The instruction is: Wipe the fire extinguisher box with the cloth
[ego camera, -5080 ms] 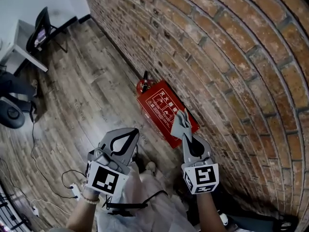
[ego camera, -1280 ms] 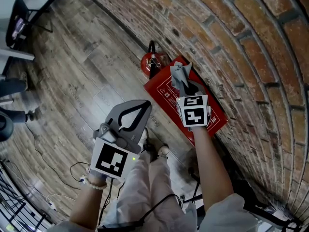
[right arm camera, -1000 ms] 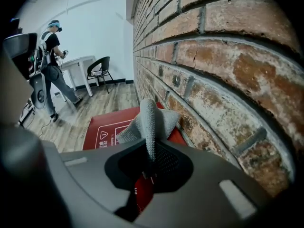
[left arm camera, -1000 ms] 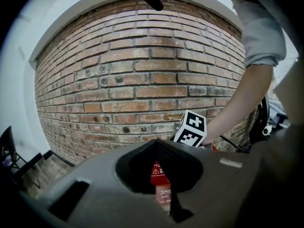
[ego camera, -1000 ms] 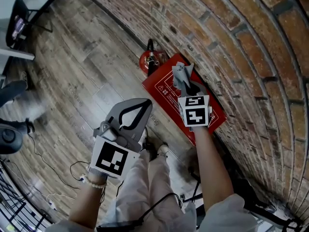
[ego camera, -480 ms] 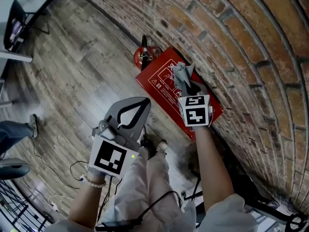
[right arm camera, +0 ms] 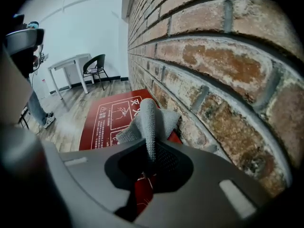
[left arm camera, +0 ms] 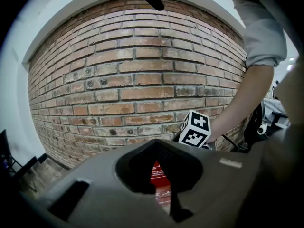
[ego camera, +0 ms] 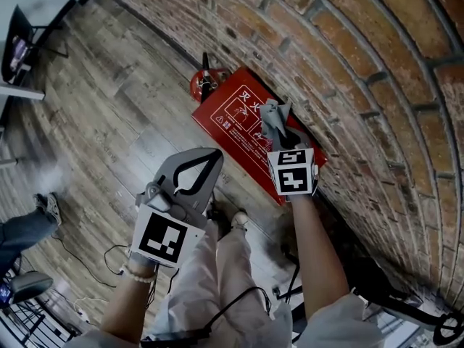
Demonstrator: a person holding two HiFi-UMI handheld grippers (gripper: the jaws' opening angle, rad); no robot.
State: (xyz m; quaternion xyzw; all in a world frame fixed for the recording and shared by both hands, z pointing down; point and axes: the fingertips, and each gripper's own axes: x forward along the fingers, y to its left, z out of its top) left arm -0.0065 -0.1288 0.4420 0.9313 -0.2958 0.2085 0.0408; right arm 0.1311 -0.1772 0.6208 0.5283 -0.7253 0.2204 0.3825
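Brought down onto the box (ego camera: 230,112) since earlier, right gripper (ego camera: 280,127), fingers clamped on the cloth (ego camera: 271,114), seems mid-wipe, most surface left; left gripper (ego camera: 211,159) idles, fingers closed, empty.

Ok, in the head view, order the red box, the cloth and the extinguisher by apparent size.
Largest: red box.
Then cloth and extinguisher look about alike; the cloth is nearer the camera, so they stay unranked.

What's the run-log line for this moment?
right gripper: shut on cloth | cloth: over fire extinguisher box | left gripper: shut, empty
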